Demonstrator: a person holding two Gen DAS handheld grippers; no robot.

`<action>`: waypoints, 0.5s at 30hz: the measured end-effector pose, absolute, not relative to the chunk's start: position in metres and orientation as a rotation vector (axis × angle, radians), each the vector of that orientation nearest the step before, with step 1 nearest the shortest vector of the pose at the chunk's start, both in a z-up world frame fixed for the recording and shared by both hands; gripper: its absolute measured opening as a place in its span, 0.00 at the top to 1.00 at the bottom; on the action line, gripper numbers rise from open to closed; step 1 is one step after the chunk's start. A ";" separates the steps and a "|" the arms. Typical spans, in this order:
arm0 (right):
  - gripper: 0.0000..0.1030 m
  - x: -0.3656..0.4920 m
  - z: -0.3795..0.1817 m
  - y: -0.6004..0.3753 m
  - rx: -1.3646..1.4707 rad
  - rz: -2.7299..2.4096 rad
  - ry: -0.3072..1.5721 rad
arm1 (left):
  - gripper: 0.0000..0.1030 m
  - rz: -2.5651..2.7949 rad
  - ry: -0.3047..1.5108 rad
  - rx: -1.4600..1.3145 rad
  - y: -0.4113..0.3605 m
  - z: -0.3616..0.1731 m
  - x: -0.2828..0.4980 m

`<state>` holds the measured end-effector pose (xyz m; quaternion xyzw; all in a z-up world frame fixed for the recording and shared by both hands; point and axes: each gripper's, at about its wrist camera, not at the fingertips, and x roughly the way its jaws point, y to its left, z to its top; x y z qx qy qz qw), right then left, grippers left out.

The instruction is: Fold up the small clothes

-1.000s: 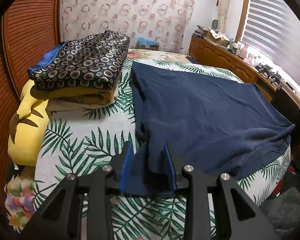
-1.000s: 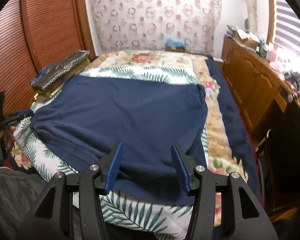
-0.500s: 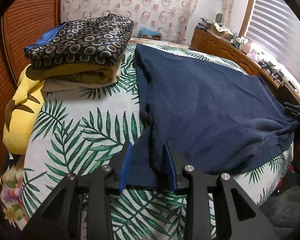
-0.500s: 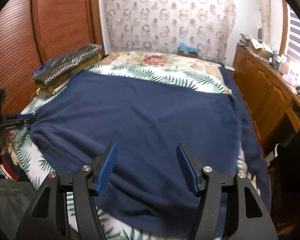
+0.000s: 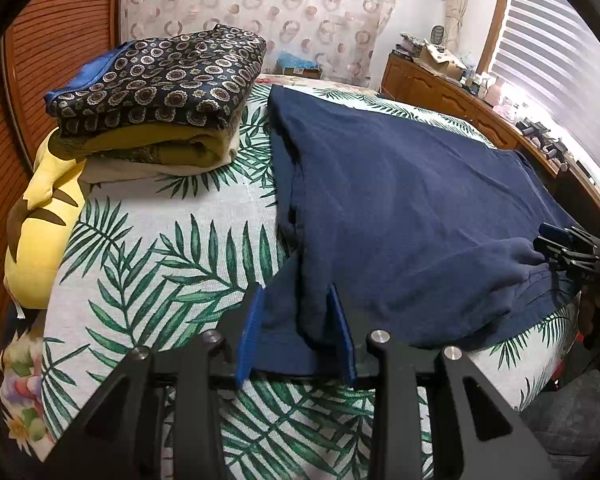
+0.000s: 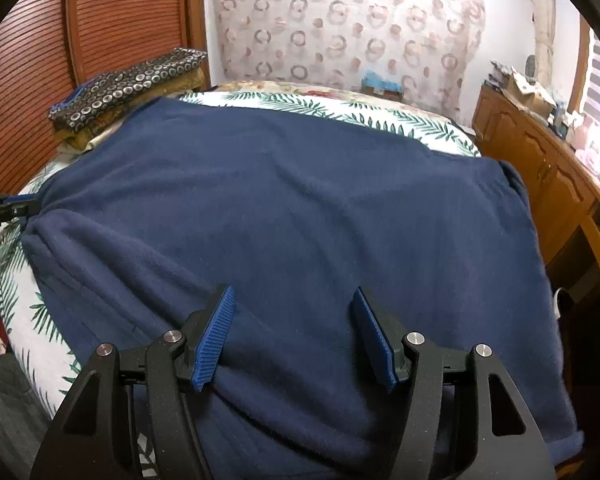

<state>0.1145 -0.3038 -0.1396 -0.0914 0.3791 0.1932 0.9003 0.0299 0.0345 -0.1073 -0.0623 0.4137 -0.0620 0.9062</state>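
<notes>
Navy garment (image 6: 300, 216) spread flat on leaf-print bed (image 5: 148, 264) beside folded stack (image 5: 160, 96); left gripper (image 5: 296, 332) pinching its near corner, right gripper (image 6: 296, 332) spread above near hem, so first fold pending: right must close first.

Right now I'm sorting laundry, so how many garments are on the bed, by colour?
Navy, spread flat: 1
Dark patterned, folded, top of stack: 1
Mustard, folded: 1
Cream, folded, bottom of stack: 1
Total: 4
</notes>
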 end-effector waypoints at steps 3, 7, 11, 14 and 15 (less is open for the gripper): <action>0.39 0.113 -0.141 -0.306 -0.175 0.402 0.772 | 0.68 -0.118 0.849 -0.117 0.033 -0.108 0.031; 0.38 0.113 -0.141 -0.308 -0.164 0.404 0.762 | 0.66 -0.108 0.845 -0.109 0.032 -0.109 0.033; 0.37 0.111 -0.144 -0.309 -0.146 0.401 0.745 | 0.64 -0.103 0.846 -0.095 0.030 -0.110 0.034; 0.36 0.109 -0.145 -0.310 -0.135 0.396 0.731 | 0.64 -0.106 0.830 -0.065 0.027 -0.111 0.035; 0.36 0.109 -0.145 -0.311 -0.131 0.394 0.730 | 0.64 -0.109 0.828 -0.058 0.026 -0.111 0.035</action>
